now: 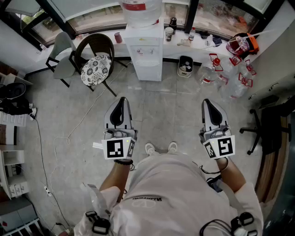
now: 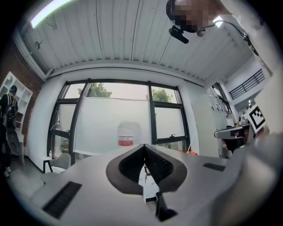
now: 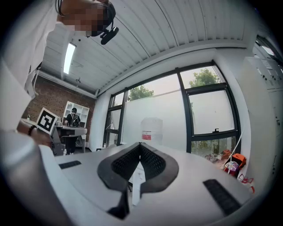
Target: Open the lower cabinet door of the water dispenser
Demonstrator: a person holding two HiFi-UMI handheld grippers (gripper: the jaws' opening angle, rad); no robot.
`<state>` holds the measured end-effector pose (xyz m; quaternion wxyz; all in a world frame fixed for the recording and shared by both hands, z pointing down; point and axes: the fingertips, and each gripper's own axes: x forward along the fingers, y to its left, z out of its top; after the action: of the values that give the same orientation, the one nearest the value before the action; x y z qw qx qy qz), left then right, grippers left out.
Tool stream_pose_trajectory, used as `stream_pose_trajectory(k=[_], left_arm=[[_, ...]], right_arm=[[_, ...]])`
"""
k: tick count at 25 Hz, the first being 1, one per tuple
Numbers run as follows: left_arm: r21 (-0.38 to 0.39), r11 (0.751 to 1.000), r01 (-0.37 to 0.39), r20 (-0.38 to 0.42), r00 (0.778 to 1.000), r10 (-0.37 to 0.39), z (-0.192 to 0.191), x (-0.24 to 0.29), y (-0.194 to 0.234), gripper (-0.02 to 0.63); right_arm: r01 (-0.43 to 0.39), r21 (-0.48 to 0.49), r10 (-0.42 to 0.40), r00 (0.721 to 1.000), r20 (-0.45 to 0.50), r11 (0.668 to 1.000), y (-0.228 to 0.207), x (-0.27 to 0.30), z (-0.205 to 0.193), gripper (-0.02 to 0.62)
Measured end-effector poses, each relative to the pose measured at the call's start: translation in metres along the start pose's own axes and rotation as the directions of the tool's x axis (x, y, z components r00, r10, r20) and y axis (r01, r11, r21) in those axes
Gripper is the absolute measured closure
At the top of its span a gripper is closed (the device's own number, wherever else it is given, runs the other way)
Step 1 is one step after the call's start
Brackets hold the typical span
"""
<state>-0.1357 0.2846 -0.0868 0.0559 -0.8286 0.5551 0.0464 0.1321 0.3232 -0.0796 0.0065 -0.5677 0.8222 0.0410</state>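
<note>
Black ribbed pads [image 2: 132, 162] of my left gripper [image 1: 120, 98] meet tip to tip with nothing between them. The pads of my right gripper [image 1: 206, 101] are likewise pressed together and hold nothing. Both grippers hang side by side in front of my body, roughly level, noses toward the water dispenser [image 1: 144, 44] and well apart from it across bare tiled floor [image 1: 161, 110].

Step in hand, as I judge it: the approach, since the door is not yet touched. The water dispenser stands against the window ledge at the top centre of the head view. A dark armchair [image 1: 96, 69] with a patterned cushion sits to its left in that view, a small waste bin [image 1: 185, 66] just beside it on the right, and empty bottles [image 1: 230, 78] lie further right. Its long axis is vertical, with the water bottle [image 1: 140, 9] on top, and its front faces me. The lower cabinet door [image 1: 148, 69] is the white panel below the taps and appears closed. From here I cannot tell which edge is hinged or where the pull sits.

To do this well, I would walk in square to the front and lower one gripper to the panel's height. I would part its jaws only when near, find the free edge or recess, then draw along an arc about the hinge rather than straight back. The other gripper is best kept out of the door's swing, and the waste bin side needs watching.
</note>
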Motion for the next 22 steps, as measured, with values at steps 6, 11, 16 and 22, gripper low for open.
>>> stream_pose_trajectory(k=[6,11,16,22], left_arm=[[-0.012,1.000,0.016,0.007,1.000,-0.016,0.002,0.001,0.000,0.600],[-0.036,0.998,0.048,0.013,0.999,-0.048,-0.002,0.001,0.004,0.600],[-0.056,0.994,0.099,0.013,0.995,-0.098,-0.010,0.003,0.007,0.600],[-0.075,0.990,0.121,0.000,0.993,-0.121,-0.024,0.016,0.007,0.600]], right_arm=[[-0.035,0.036,0.034,0.999,0.014,0.999,0.007,0.004,0.003,0.580],[-0.039,0.029,0.039,0.999,0.014,0.999,0.021,0.015,0.004,0.579],[-0.037,0.011,0.037,0.999,0.012,0.999,0.037,0.028,0.002,0.578],[-0.058,-0.002,0.058,0.998,-0.013,0.998,0.042,0.041,-0.009,0.578]])
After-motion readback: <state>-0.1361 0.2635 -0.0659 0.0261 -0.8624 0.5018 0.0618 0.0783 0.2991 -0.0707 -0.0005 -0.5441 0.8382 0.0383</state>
